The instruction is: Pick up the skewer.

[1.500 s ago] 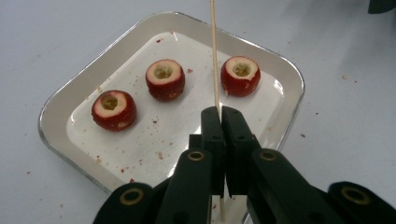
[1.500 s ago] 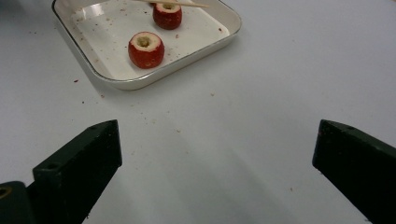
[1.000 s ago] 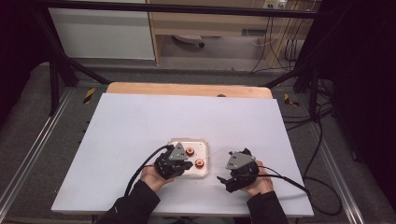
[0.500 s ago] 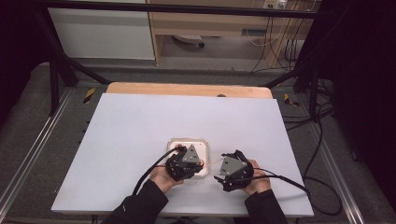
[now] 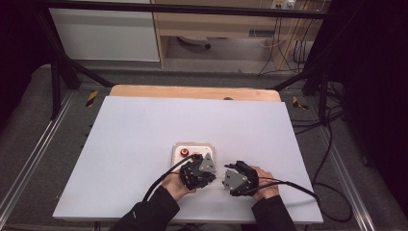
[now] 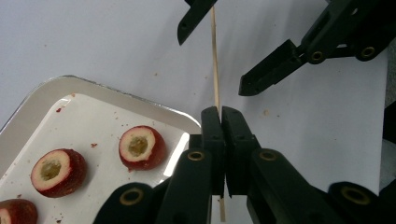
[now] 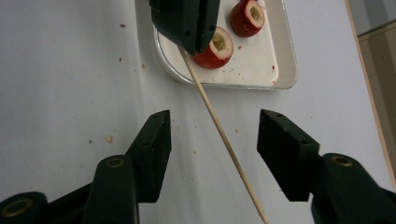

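A thin wooden skewer (image 6: 215, 60) is pinched in my left gripper (image 6: 220, 114), which is shut on it just right of the tray (image 5: 192, 146). The skewer (image 7: 219, 128) runs out between the jaws of my right gripper (image 7: 215, 126). Those jaws have just been closing, but both pads still stand clear of the stick. In the left gripper view the right gripper (image 6: 211, 63) faces mine from the top. The white tray (image 6: 93, 91) holds cored red fruits, one (image 6: 140, 147) near its corner and another (image 6: 58, 170) beside it. In the high view the two grippers (image 5: 197, 171) (image 5: 235, 179) nearly meet.
The tray's rim (image 7: 285, 70) lies beyond the left gripper (image 7: 189, 44), with two fruits (image 7: 217, 46) (image 7: 247, 16) in it. Red crumbs dot the white table sheet (image 5: 144, 130). Cables trail from both grippers toward the front edge.
My left gripper has moved right from over the tray toward the right gripper. The right gripper has turned to face it.
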### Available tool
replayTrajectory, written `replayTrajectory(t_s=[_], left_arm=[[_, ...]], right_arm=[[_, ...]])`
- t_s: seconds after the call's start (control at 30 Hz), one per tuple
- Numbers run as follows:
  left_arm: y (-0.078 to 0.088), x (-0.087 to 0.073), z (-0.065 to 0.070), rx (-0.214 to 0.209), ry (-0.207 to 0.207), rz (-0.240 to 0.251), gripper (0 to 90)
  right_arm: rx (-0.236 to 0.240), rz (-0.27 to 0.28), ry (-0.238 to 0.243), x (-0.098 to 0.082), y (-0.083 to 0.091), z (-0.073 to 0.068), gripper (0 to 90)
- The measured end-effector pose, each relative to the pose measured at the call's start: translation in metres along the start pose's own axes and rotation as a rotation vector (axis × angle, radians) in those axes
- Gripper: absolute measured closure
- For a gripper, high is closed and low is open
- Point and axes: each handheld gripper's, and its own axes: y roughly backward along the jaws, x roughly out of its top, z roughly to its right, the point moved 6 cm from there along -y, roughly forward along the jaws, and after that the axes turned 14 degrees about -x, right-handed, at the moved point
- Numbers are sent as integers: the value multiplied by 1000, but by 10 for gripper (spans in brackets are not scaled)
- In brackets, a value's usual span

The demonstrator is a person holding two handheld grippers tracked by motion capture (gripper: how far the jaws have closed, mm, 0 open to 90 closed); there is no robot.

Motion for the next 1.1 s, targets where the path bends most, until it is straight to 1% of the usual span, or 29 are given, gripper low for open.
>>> replayTrajectory(t_s=[0.17,0.2,0.23,0.3,0.43,0.57,0.6,0.63,0.67,0.7,0.8,0.9,1.0,1.03,1.1], left_arm=[[-2,-1,0,-1,2,-16,882],[-3,-1,-1,0,3,-16,882],[-3,-1,-1,0,4,-17,882],[-3,-1,-1,1,5,-18,882],[-5,-1,0,-2,-1,-28,882],[-6,0,1,-5,-2,-27,882],[-6,0,1,-5,-2,-28,882],[-7,0,2,-18,-2,-32,882],[-6,0,1,-8,-8,-36,882],[-6,0,1,-9,-9,-38,882],[-7,1,2,-9,-13,-40,882],[-6,2,2,-5,-13,-35,882],[-6,2,1,-6,-10,-32,881],[-5,1,1,-15,0,-29,877],[-3,0,-1,-12,3,-39,859]], right_arm=[[8,0,80,-3,-2,-3,545],[16,-3,81,-3,-1,-4,558],[8,7,104,-3,-3,-4,570],[4,12,121,-3,-4,-4,597],[2,16,140,-3,-4,-4,663],[4,19,153,-3,-4,-6,727],[2,22,170,-3,-4,-5,748],[-3,18,173,-3,-4,-6,767],[2,18,181,-4,-4,-6,787],[8,14,183,-4,-4,-7,799],[0,12,206,-5,-4,-8,853],[3,7,239,-6,-4,-8,875],[3,12,259,-6,-4,-10,889],[1,14,264,-6,-4,-10,890],[0,18,275,-5,-3,-10,892]])
